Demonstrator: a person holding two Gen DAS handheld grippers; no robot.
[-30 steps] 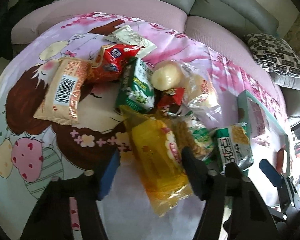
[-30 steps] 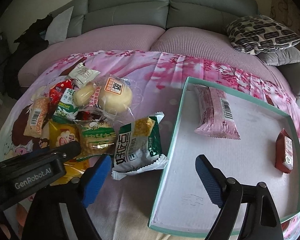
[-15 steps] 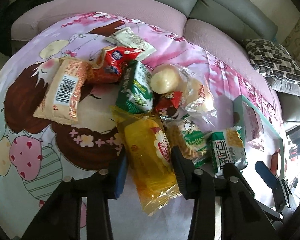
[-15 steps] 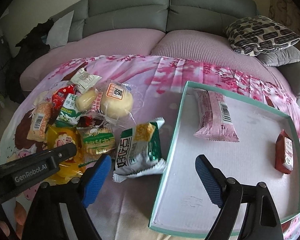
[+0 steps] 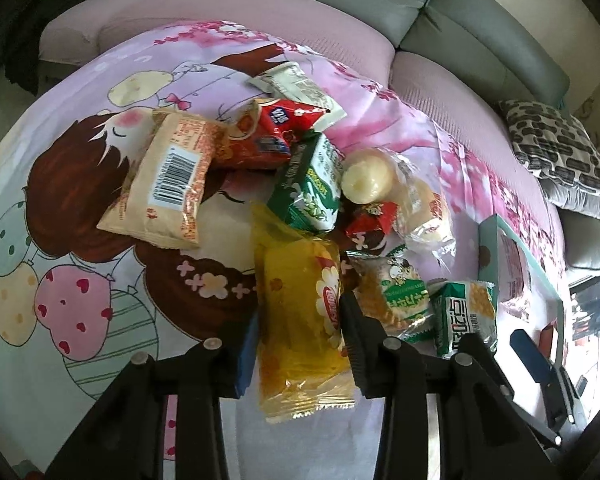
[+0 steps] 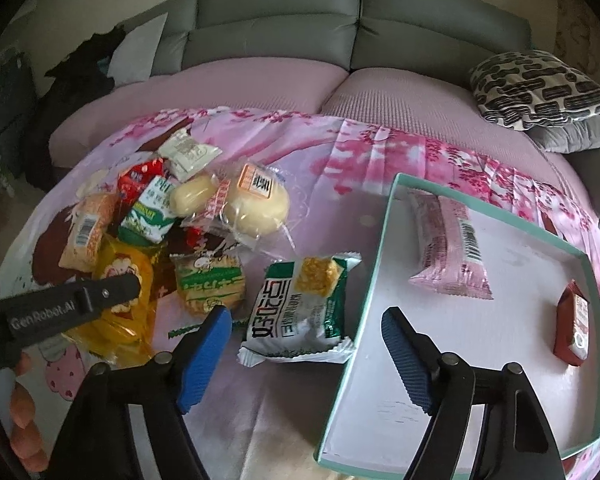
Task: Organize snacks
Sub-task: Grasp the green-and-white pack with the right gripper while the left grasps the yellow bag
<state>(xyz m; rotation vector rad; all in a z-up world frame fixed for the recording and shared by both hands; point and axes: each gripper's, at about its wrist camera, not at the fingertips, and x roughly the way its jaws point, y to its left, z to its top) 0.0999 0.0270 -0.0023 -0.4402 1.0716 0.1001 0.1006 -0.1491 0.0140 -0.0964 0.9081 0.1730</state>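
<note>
On the bed, near its front edge in the left wrist view, the left tool has its jaws closing onto the yellow snack packet, one pad against each long side. The packet lies at the near end of the snack pile, its long axis running from the tool toward the pile. It looks light, soft and crinkly, with slippery film, so a hold across its middle seems safest; squeezing hard may crush what is inside.

In the right wrist view, the right tool hangs with jaws apart and narrowing, nothing pressed between them, above the green-and-white packet beside the teal-rimmed tray. The tray already holds a pink packet and a small red packet.
</note>
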